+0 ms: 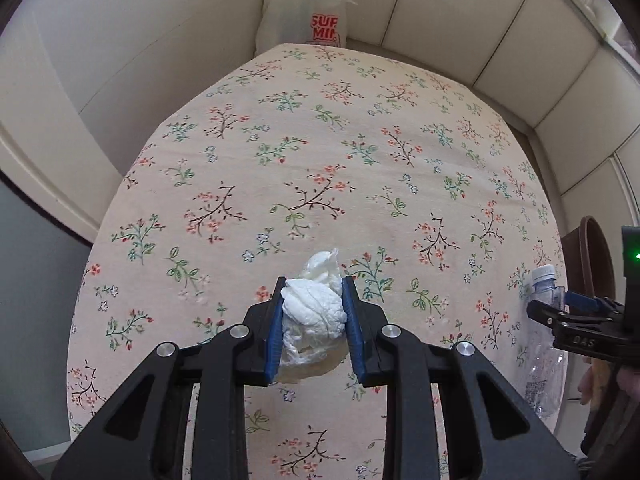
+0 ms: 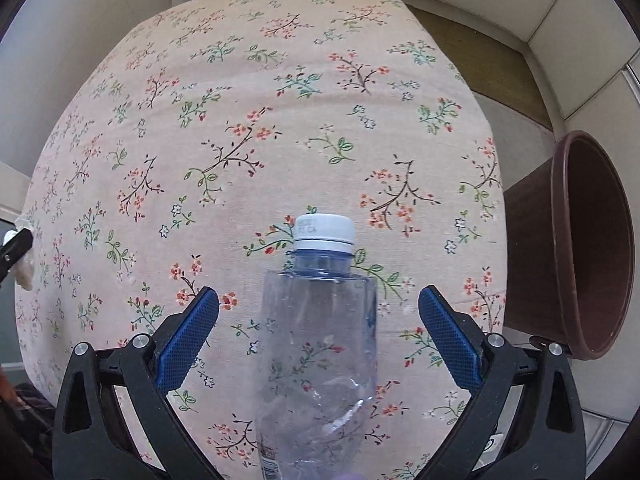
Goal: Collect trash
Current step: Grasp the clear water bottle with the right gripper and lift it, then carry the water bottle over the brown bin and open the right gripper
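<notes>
My left gripper (image 1: pixel 313 286) is shut on a crumpled white tissue wad (image 1: pixel 314 312), lifted above the floral tablecloth (image 1: pixel 304 152). In the right wrist view, a clear plastic bottle (image 2: pixel 320 340) with a white cap (image 2: pixel 325 232) lies on the cloth between the blue pads of my right gripper (image 2: pixel 319 300), which stands wide open with gaps on both sides of the bottle. The same bottle (image 1: pixel 546 344) shows at the right edge of the left wrist view, under the right gripper (image 1: pixel 576 304). The left gripper's finger and tissue (image 2: pixel 20 256) peek in at the far left of the right wrist view.
A brown round bin (image 2: pixel 588 240) stands on the floor just past the table's right edge. A white plastic shopping bag (image 1: pixel 300 8) with red lettering sits beyond the table's far end by the pale wall panels. A person's hand (image 1: pixel 592 388) is at the lower right.
</notes>
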Demonstrator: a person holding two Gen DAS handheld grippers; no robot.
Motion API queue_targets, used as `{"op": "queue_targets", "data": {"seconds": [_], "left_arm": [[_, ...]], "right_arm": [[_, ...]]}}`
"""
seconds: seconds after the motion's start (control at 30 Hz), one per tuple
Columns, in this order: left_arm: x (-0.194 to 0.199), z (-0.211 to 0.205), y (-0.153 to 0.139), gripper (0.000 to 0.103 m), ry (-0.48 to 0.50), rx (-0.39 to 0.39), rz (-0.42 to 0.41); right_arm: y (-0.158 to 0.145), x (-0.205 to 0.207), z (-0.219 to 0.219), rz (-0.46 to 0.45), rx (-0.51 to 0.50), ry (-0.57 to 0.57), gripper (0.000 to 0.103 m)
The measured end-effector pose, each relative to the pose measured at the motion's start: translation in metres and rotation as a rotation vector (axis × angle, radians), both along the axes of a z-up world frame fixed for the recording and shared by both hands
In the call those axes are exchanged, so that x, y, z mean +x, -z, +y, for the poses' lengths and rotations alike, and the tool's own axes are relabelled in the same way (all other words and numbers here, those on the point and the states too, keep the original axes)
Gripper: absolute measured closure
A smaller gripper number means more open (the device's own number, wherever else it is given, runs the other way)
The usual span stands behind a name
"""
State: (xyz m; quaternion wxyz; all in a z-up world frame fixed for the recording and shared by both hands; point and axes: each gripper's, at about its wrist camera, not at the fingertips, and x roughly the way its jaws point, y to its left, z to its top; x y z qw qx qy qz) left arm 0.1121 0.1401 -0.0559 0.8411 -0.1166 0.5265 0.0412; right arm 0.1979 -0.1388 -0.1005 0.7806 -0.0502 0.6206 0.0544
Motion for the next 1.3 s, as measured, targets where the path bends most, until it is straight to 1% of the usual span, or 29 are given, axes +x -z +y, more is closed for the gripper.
{"op": "queue_targets", "data": {"seconds": [0.03, 0.07, 0.1, 0.13, 0.23, 0.4, 0.57, 0.73, 0.87, 1.03, 1.17, 1.3], "left_arm": [[-0.002, 0.005, 0.001, 0.076, -0.008, -0.016, -0.001], [-0.004, 0.008, 0.002, 0.076, -0.017, -0.031, -0.004], [-0.005, 0.011, 0.004, 0.076, -0.025, -0.044, -0.004], [-0.004, 0.01, 0.007, 0.076, -0.028, -0.055, 0.001], [-0.003, 0.01, 0.012, 0.076, -0.029, -0.089, 0.009], [-0.001, 0.003, 0.009, 0.076, -0.012, -0.092, -0.015], [-0.002, 0.0, 0.011, 0.076, -0.011, -0.098, -0.021], [-0.002, -0.002, 0.006, 0.076, 0.002, -0.093, -0.048], [-0.001, -0.004, 0.006, 0.076, 0.004, -0.095, -0.053], [-0.001, -0.005, 0.007, 0.076, 0.002, -0.107, -0.053], [0.0, -0.007, 0.008, 0.076, 0.006, -0.107, -0.054], [0.0, -0.008, 0.009, 0.076, 0.007, -0.11, -0.058]], "right_arm": [[0.001, 0.0, 0.003, -0.002, 0.001, -0.004, 0.011], [0.002, 0.0, 0.006, 0.0, 0.007, -0.009, 0.022], [0.004, 0.0, 0.009, 0.006, 0.004, -0.013, 0.038], [0.005, 0.001, 0.011, 0.012, 0.007, -0.016, 0.046], [0.007, 0.0, 0.019, 0.012, 0.018, -0.034, 0.047], [0.004, -0.006, 0.038, -0.015, 0.006, -0.074, 0.047], [-0.009, -0.005, 0.044, -0.058, 0.037, -0.068, 0.047], [-0.041, 0.0, 0.039, -0.149, 0.101, -0.046, 0.047], [-0.076, -0.003, 0.032, -0.252, 0.148, -0.024, 0.048], [-0.108, 0.013, 0.012, -0.357, 0.208, 0.018, 0.047], [-0.134, 0.018, -0.013, -0.432, 0.245, 0.085, 0.047], [-0.154, 0.021, -0.045, -0.501, 0.259, 0.164, 0.047]]}}
